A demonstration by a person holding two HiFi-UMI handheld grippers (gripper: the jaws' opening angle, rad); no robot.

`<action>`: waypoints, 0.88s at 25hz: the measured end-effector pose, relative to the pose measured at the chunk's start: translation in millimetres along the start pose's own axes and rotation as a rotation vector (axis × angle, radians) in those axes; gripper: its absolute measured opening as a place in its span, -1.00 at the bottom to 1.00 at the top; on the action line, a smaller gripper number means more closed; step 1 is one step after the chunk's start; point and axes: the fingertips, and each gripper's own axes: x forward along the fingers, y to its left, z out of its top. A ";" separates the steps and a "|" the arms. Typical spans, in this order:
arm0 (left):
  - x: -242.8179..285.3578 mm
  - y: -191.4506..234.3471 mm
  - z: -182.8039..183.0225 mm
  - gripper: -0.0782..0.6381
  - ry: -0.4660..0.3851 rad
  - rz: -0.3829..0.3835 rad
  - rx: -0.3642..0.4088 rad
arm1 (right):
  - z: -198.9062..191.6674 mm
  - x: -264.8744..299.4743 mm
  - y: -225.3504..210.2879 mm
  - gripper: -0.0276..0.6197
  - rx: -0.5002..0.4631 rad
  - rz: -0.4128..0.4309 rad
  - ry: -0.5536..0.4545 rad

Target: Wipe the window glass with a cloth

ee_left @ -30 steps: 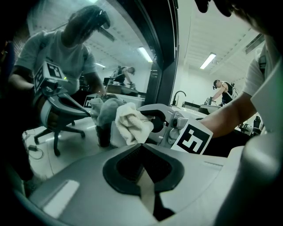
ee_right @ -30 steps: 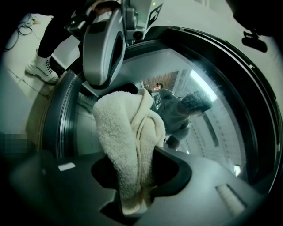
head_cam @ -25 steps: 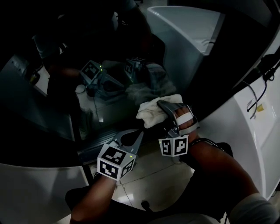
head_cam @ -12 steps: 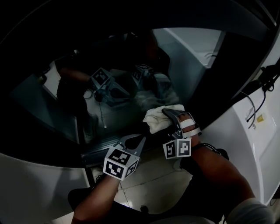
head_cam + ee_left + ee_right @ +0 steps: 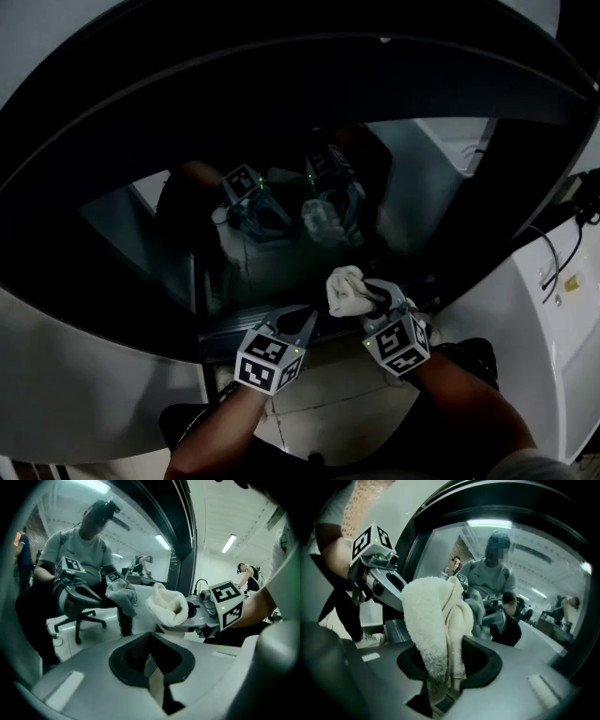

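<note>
Head view: cloth partly behind tongs

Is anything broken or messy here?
No, nothing looks wrong. The right gripper holds the white cloth bunched up by the window glass, and the left gripper is shut and empty beside it. No cracks show.
</note>
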 end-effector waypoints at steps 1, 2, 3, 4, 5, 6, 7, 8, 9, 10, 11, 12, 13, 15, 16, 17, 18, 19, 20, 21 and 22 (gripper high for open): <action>-8.3 4.2 5.9 -0.73 -0.020 0.018 -0.005 | 2.4 -5.4 3.8 -0.48 0.071 0.007 -0.008; -18.0 10.5 14.4 -0.73 -0.042 0.042 -0.010 | 6.8 -10.3 6.2 -0.48 0.149 0.017 -0.022; -27.7 17.3 24.4 -0.73 -0.064 0.069 -0.013 | 12.2 -15.1 6.4 -0.48 0.230 0.028 -0.039; -36.5 22.7 34.6 -0.73 -0.082 0.094 -0.015 | 17.8 -20.8 4.9 -0.48 0.306 0.042 -0.055; -44.7 25.3 43.9 -0.73 -0.097 0.113 -0.019 | 23.1 -28.3 2.5 -0.48 0.369 0.055 -0.068; -52.7 24.8 51.7 -0.73 -0.110 0.125 -0.024 | 27.9 -37.4 0.1 -0.48 0.418 0.064 -0.081; -61.1 21.9 58.0 -0.73 -0.124 0.130 -0.033 | 32.3 -47.5 -1.6 -0.48 0.455 0.072 -0.093; -69.5 17.4 63.4 -0.73 -0.137 0.129 -0.043 | 36.8 -58.0 -2.2 -0.48 0.484 0.079 -0.104; -77.9 11.8 68.3 -0.73 -0.149 0.125 -0.052 | 41.9 -68.4 -1.8 -0.48 0.509 0.087 -0.114; -86.0 5.7 73.2 -0.73 -0.160 0.120 -0.061 | 47.9 -78.4 -0.8 -0.48 0.530 0.095 -0.125; -93.7 -0.5 78.2 -0.73 -0.171 0.116 -0.068 | 54.8 -88.0 0.8 -0.48 0.547 0.106 -0.136; -101.1 -6.7 83.2 -0.73 -0.184 0.113 -0.075 | 62.2 -97.2 3.0 -0.48 0.563 0.118 -0.148; -107.9 -12.7 88.1 -0.73 -0.198 0.111 -0.084 | 69.9 -106.0 5.3 -0.48 0.577 0.130 -0.161; -119.5 -23.0 97.5 -0.73 -0.231 0.106 -0.104 | 84.4 -121.5 9.1 -0.48 0.593 0.153 -0.185; -124.5 -27.2 101.7 -0.73 -0.247 0.105 -0.114 | 91.2 -128.2 10.3 -0.48 0.595 0.163 -0.199; -129.8 -31.1 104.9 -0.73 -0.262 0.107 -0.123 | 97.3 -134.7 11.7 -0.48 0.595 0.172 -0.213; -135.6 -34.8 106.9 -0.73 -0.273 0.111 -0.128 | 102.8 -141.1 13.1 -0.48 0.596 0.180 -0.227; -141.8 -38.5 108.4 -0.73 -0.283 0.116 -0.129 | 108.1 -147.3 14.2 -0.48 0.597 0.187 -0.242; -148.4 -42.2 110.1 -0.73 -0.291 0.120 -0.126 | 113.5 -153.1 14.6 -0.48 0.599 0.193 -0.256; -155.4 -46.1 111.8 -0.73 -0.299 0.124 -0.121 | 119.3 -158.7 14.7 -0.48 0.601 0.200 -0.271; -162.6 -50.3 113.1 -0.73 -0.307 0.127 -0.116 | 124.7 -164.5 15.2 -0.48 0.603 0.206 -0.285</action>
